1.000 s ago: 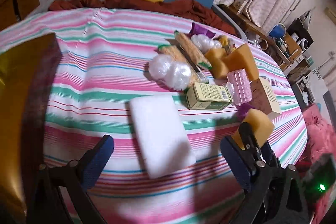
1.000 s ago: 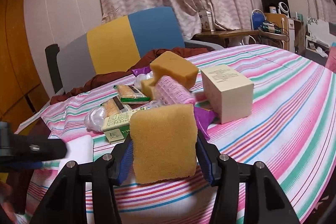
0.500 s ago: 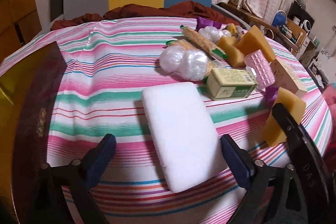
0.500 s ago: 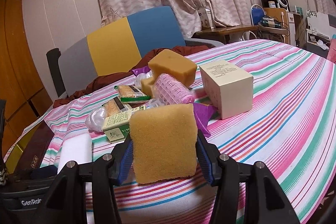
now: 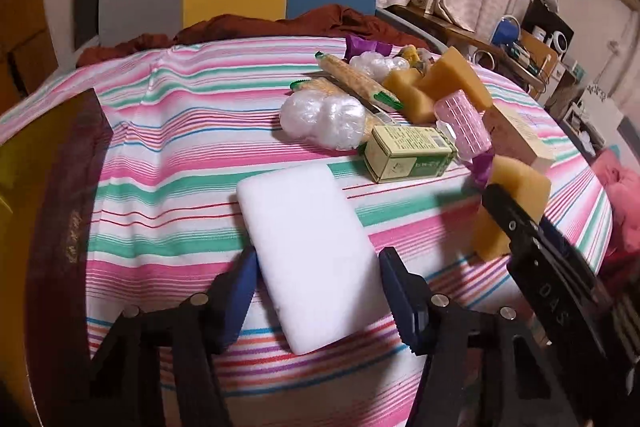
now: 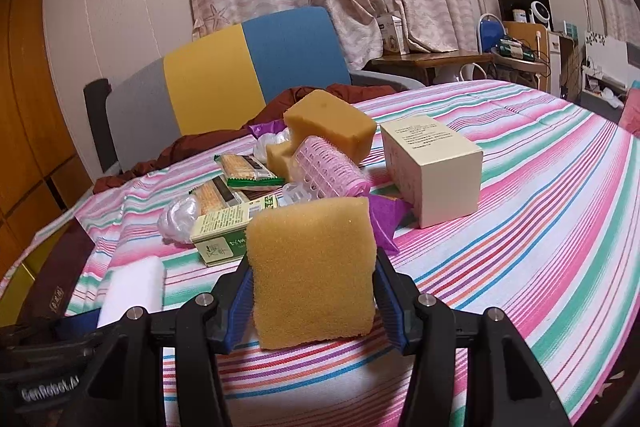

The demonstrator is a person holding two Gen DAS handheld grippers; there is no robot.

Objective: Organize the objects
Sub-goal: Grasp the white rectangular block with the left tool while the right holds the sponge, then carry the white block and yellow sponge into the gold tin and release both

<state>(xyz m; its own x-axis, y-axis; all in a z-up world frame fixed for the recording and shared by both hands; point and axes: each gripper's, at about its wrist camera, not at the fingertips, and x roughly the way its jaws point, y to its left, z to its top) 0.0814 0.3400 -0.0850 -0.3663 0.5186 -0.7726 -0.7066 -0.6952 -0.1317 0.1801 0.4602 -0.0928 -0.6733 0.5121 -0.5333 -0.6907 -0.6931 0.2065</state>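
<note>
A woven cloth with a matt, slightly ribbed surface covers the table (image 5: pixel 180 131), and on it lies a white foam block (image 5: pixel 308 255), smooth and matt, between the blue rubbery ribbed pads (image 5: pixel 244 287) of a black plastic gripper. A coarse, porous yellow sponge (image 6: pixel 312 271) looks rough and dry, while the green box (image 5: pixel 408 151) and cream box (image 6: pixel 436 167) are smooth printed cardboard. Clear crinkled plastic wrap (image 5: pixel 324 119) shines glossy, a pink roller (image 6: pixel 328 167) is ridged plastic, and the dark book cover (image 5: pixel 60 207) looks faintly textured.
</note>
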